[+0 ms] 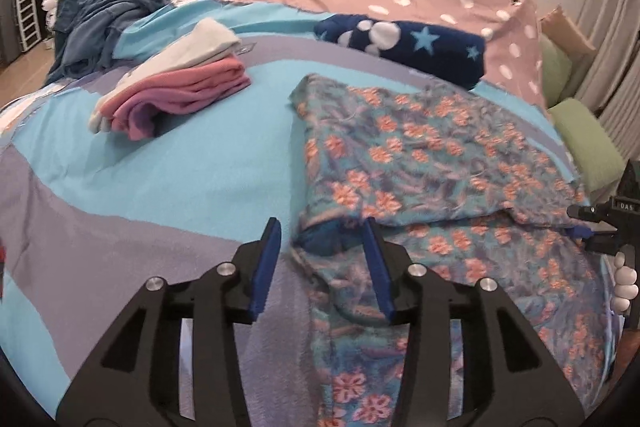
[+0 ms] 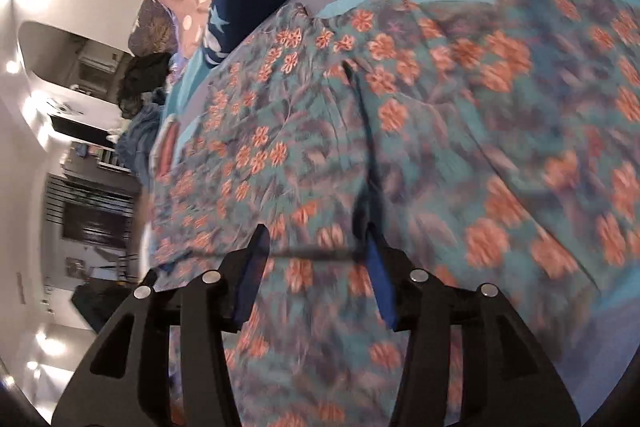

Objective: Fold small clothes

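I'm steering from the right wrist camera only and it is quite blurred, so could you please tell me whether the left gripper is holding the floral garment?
Observer: No. The left gripper is open, its jaws straddling an edge of the floral garment.
Operator: Thank you. Are any clothes already folded?
Observer: Yes, a pink and white folded stack lies on the bedspread, left of the garment.
Operator: Is my right gripper visible to you?
Observer: Partly; it shows at the left wrist view's right edge, at the garment's fold.

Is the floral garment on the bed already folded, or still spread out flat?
Partly folded: the floral garment has its upper layer doubled over the lower part, with a fold edge across it. Not yet a compact bundle.
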`<action>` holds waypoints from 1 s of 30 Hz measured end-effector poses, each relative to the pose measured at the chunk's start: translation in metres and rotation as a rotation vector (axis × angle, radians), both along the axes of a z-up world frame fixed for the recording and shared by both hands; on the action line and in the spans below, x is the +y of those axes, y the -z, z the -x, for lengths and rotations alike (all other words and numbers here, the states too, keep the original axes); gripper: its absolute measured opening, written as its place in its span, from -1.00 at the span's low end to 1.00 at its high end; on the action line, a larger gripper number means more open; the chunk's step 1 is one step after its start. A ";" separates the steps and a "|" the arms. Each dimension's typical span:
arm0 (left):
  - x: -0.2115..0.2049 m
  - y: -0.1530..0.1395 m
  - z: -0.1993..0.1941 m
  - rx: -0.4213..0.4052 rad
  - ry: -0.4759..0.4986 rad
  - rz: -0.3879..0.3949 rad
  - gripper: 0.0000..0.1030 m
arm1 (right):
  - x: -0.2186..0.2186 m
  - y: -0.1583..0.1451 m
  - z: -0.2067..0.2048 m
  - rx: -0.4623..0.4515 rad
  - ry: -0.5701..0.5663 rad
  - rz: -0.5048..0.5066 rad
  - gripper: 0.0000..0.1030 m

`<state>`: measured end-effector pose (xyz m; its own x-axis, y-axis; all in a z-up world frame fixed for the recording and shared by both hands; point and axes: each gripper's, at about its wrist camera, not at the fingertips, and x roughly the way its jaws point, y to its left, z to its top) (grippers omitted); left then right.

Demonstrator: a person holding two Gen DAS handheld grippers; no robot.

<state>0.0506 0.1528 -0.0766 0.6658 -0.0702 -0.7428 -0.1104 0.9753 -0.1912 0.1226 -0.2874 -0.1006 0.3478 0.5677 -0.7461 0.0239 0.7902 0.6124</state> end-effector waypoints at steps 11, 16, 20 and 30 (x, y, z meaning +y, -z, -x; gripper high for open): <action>0.006 -0.012 0.003 0.008 -0.042 0.005 -0.01 | -0.025 -0.022 0.035 -0.143 0.015 0.260 -0.44; -0.002 -0.016 -0.019 0.022 -0.003 0.022 -0.01 | -0.035 -0.020 0.053 -0.167 0.063 0.273 -0.37; -0.005 -0.005 -0.045 0.056 0.005 -0.060 0.07 | -0.039 -0.030 0.069 -0.236 0.053 0.273 -0.27; -0.014 -0.014 -0.042 0.006 0.011 -0.069 -0.18 | -0.119 -0.018 0.110 -0.281 0.347 0.218 -0.22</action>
<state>0.0927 0.1386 -0.0622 0.6606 -0.0260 -0.7503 -0.1002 0.9874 -0.1224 0.0124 -0.4061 -0.0823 0.6931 0.2244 -0.6851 0.1657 0.8753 0.4544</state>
